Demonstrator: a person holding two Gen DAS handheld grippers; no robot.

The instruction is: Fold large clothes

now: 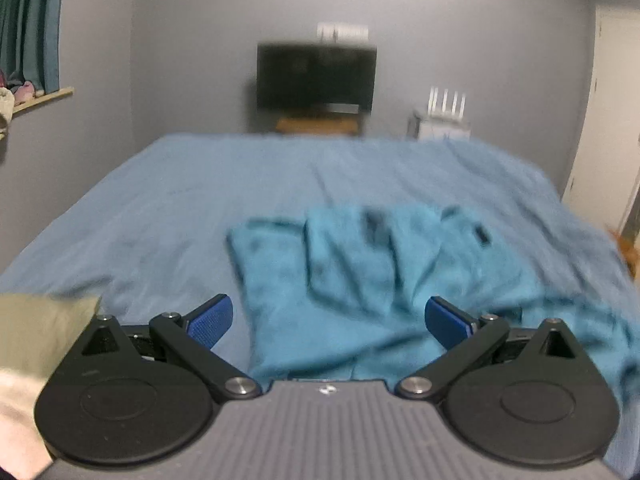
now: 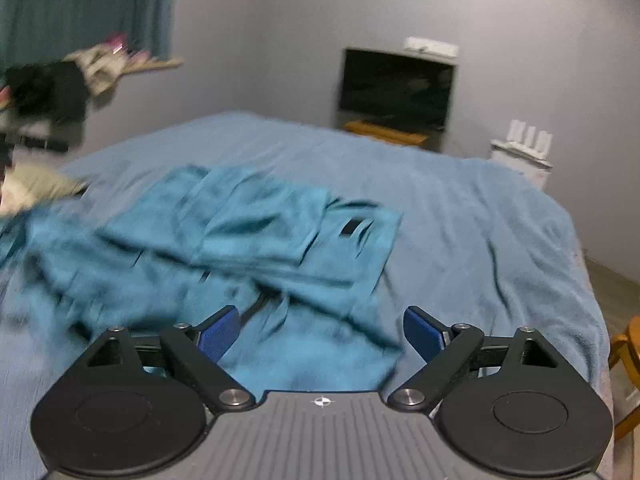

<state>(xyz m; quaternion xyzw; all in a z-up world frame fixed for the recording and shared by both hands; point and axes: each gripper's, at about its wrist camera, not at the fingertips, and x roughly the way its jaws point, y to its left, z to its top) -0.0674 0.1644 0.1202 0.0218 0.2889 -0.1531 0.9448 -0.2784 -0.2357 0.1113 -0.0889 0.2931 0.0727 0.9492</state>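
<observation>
A large teal garment (image 1: 360, 280) lies rumpled in loose folds on the blue bed (image 1: 160, 208). In the left wrist view my left gripper (image 1: 328, 322) hangs above its near part, open, blue pads (image 1: 210, 322) wide apart with nothing between them. The right wrist view shows the same garment (image 2: 248, 248) spread from the left edge to the middle, a small dark label (image 2: 351, 227) on its far flap. My right gripper (image 2: 322, 334) is open above the garment's near edge and holds nothing. Both pictures are blurred.
A dark television (image 1: 316, 76) on a wooden stand sits against the far wall, a white router (image 1: 444, 116) to its right. Teal curtains (image 2: 88, 4) and a cluttered sill (image 2: 100, 62) are at the left. Beige cloth (image 1: 36, 336) lies at the bed's near left; an orange chair (image 2: 628, 356) stands right.
</observation>
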